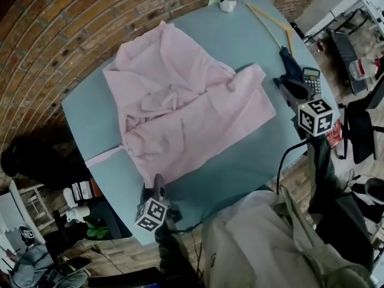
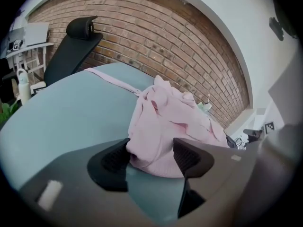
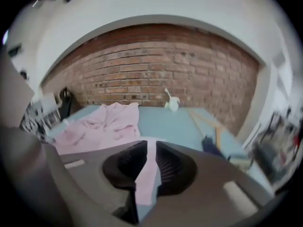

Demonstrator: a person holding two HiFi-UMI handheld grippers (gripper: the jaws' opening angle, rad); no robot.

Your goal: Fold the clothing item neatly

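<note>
A pink shirt (image 1: 186,107) lies spread and rumpled on the round blue-green table (image 1: 246,41), with a thin strip trailing off its left side. My left gripper (image 1: 158,183) sits at the shirt's near hem corner. In the left gripper view its jaws (image 2: 151,157) stand wide apart with the hem (image 2: 154,148) bulging between the pads, not squeezed. My right gripper (image 1: 293,93) hovers by the shirt's right edge. In the right gripper view (image 3: 150,162) a narrow gap separates the pads, and a strip of pink fabric (image 3: 147,174) shows in it.
At the table's far edge stand a white mug (image 1: 228,1) and a wooden hanger (image 1: 273,23). A dark blue item (image 1: 290,65) and a calculator (image 1: 311,80) lie near the right gripper. A black office chair (image 2: 75,46) stands beyond the table's left side.
</note>
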